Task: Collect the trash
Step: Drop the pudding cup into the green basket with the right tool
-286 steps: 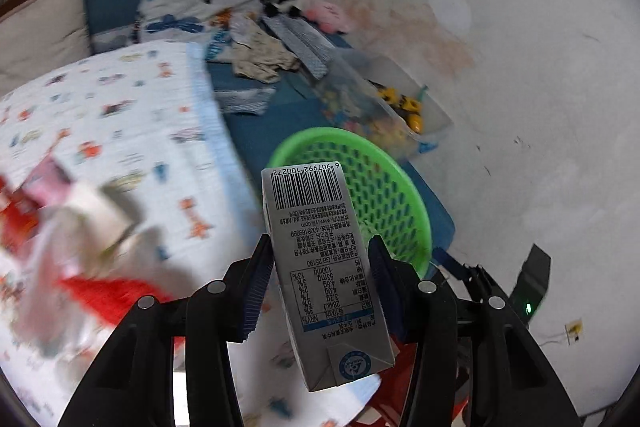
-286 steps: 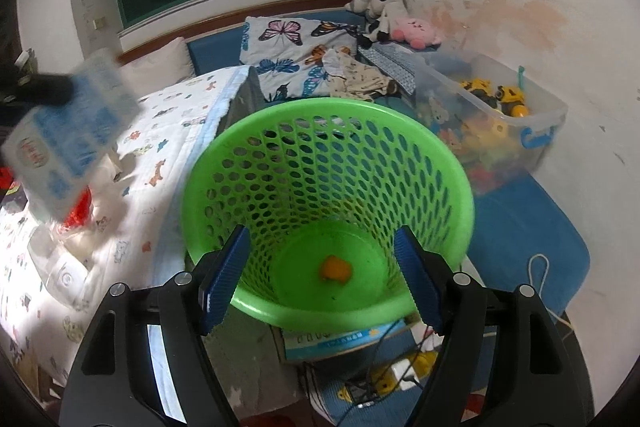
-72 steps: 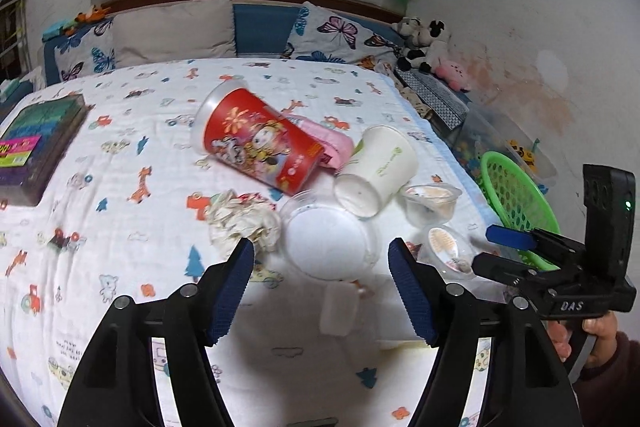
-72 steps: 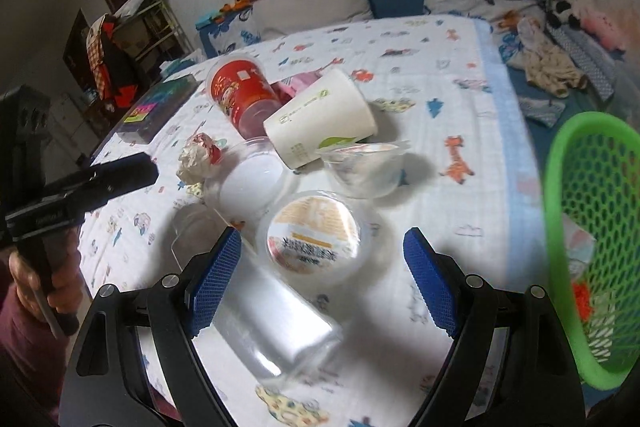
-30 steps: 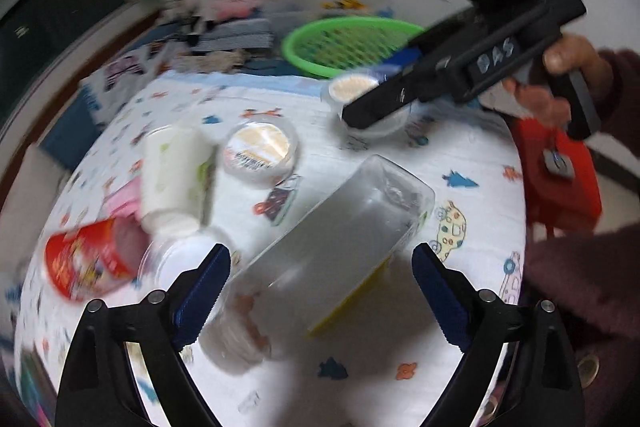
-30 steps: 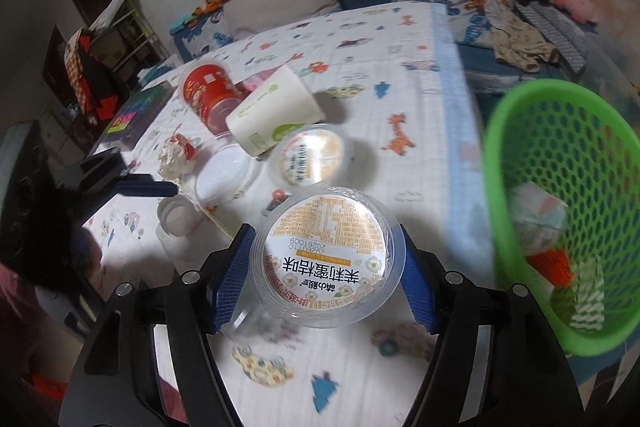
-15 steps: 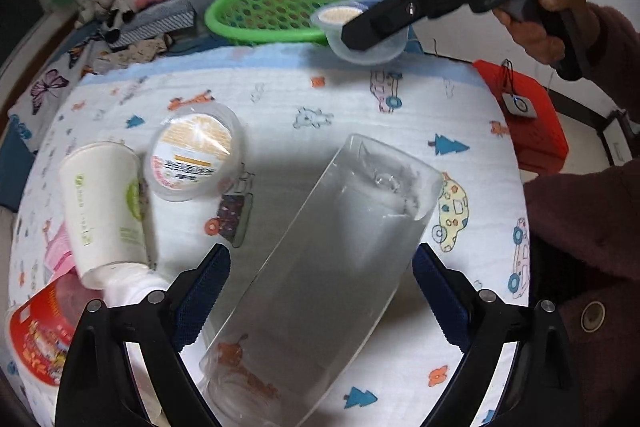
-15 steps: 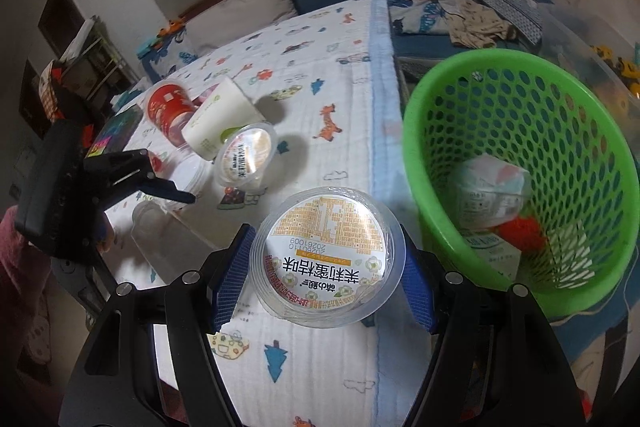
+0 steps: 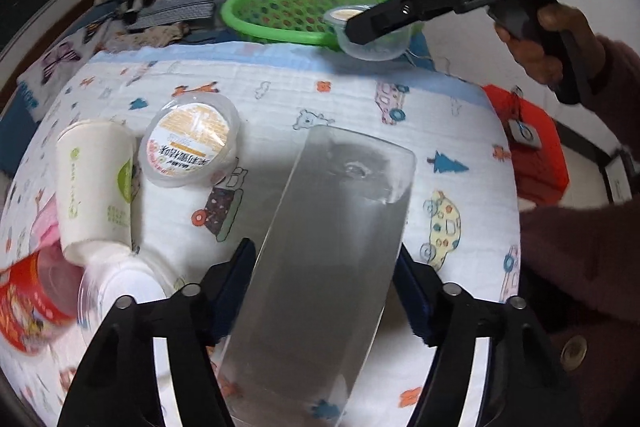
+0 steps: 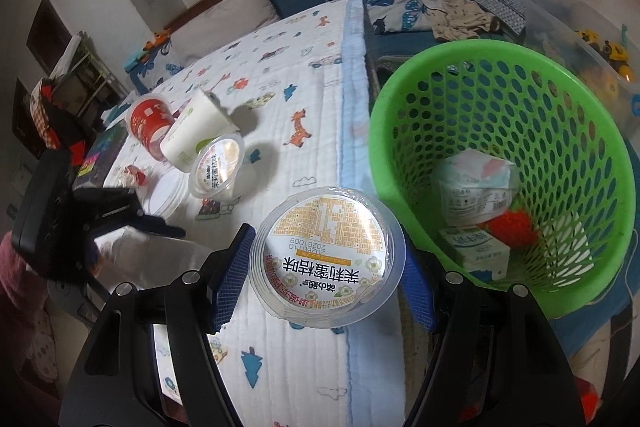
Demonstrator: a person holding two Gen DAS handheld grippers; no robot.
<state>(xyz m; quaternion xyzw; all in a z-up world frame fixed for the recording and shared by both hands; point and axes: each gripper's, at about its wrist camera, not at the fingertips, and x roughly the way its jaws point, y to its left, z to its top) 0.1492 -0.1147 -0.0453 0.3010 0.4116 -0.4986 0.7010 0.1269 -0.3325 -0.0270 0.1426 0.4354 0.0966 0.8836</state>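
A clear plastic cup [image 9: 336, 247] lies on its side on the printed bedsheet [image 9: 280, 83]. My left gripper [image 9: 324, 287] is closing on it, and both blue pads touch its walls. My right gripper [image 10: 326, 275] is shut on a sealed clear cup with an orange-and-white lid [image 10: 326, 259]. It holds this cup above the bed's edge, just left of the green basket [image 10: 500, 75]. In the left wrist view that held cup [image 9: 372, 43] hangs in front of the basket [image 9: 248, 23]. A second sealed cup [image 9: 188, 143], a white paper cup [image 9: 96, 183] and a red cup [image 9: 24, 303] lie on the sheet.
The basket holds a white packet [image 10: 476, 183], a small carton [image 10: 476, 247] and something red. A clear toy bin [image 10: 592, 67] stands behind it by the wall. A flat clear lid [image 9: 120, 287] lies by my left finger. A red bag [image 9: 532, 147] and a person's dark sleeve [image 9: 580, 247] are at the right.
My left jaws have narrowed onto the clear cup and moved slightly down over it. The right gripper has carried the sealed cup across the bed's edge towards the basket.
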